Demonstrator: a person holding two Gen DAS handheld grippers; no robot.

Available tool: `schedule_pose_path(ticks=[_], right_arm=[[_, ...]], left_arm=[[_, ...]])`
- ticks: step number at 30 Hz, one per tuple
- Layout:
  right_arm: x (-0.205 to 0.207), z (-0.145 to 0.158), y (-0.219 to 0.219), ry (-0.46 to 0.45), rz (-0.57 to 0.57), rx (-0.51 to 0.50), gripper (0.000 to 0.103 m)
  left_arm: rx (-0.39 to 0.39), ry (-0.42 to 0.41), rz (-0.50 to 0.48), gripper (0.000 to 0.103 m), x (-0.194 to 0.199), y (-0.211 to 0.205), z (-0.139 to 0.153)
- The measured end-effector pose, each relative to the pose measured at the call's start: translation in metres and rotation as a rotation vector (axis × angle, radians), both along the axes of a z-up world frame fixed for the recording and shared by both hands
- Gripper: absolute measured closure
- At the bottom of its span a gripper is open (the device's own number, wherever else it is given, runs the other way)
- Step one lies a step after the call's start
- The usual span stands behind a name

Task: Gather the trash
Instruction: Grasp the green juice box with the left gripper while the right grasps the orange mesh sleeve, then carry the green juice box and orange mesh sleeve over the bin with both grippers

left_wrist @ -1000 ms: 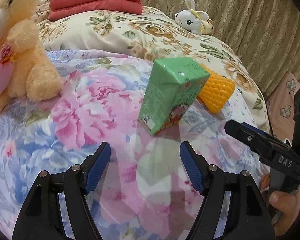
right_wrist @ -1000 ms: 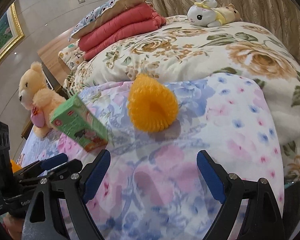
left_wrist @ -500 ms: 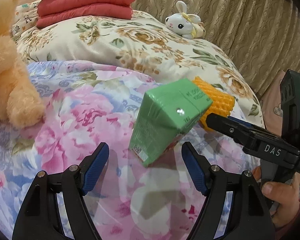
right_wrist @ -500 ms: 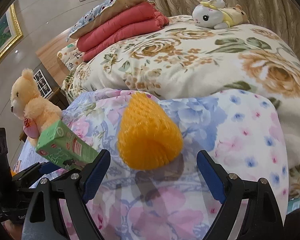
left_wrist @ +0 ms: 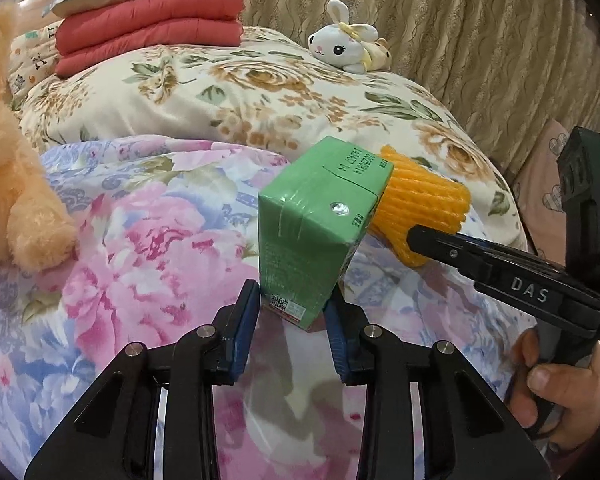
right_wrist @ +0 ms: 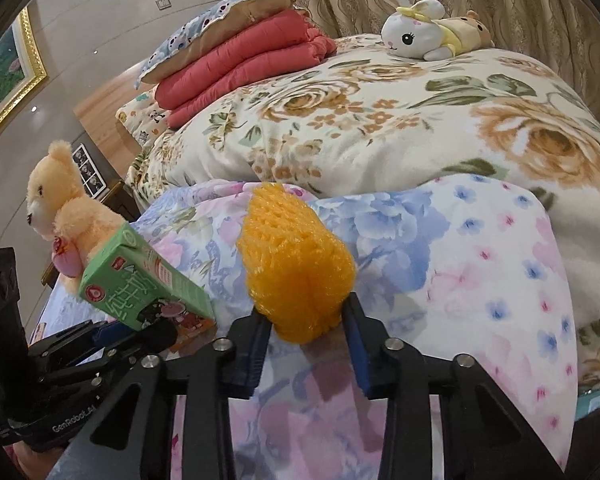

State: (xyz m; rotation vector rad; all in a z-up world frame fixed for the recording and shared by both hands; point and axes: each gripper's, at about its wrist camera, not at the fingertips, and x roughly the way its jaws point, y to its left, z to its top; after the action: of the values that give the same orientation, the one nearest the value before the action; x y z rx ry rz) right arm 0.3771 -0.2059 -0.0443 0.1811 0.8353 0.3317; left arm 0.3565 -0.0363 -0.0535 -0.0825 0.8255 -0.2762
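Floral pink-blue quilt (left_wrist: 148,240) underneath. My left gripper (left_wrist: 292,312), jaws just closed, clamps green drink carton (left_wrist: 312,232) low, long axis leaning away; right gripper (right_wrist: 306,332) likewise pinches orange foam net sleeve (right_wrist: 296,268).

Your carton and foam net side by side on the bed

Your carton (left_wrist: 312,232) stands left of the foam net (left_wrist: 420,208); the teddy bear (left_wrist: 8,184) sits farther left, the folded quilts (left_wrist: 148,32) and toy rabbit (left_wrist: 346,42) behind.

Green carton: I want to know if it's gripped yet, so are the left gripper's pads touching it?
Touching. In the left wrist view the left gripper has just closed, both blue pads pressed against the green carton's lower sides.
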Motion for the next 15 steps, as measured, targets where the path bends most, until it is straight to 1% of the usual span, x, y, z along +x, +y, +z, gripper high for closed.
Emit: schedule_pose_path(ticks=[6, 15], right_arm=[[-0.032, 0.005, -0.006, 0.01, 0.002, 0.046, 0.075], [-0.088, 0.01, -0.02, 0.003, -0.023, 0.099, 0.077]], left_arm=[[-0.016, -0.007, -0.002, 0.072, -0.031, -0.006, 0.006], [-0.028, -0.005, -0.016, 0.072, -0.09, -0.018, 0.014]])
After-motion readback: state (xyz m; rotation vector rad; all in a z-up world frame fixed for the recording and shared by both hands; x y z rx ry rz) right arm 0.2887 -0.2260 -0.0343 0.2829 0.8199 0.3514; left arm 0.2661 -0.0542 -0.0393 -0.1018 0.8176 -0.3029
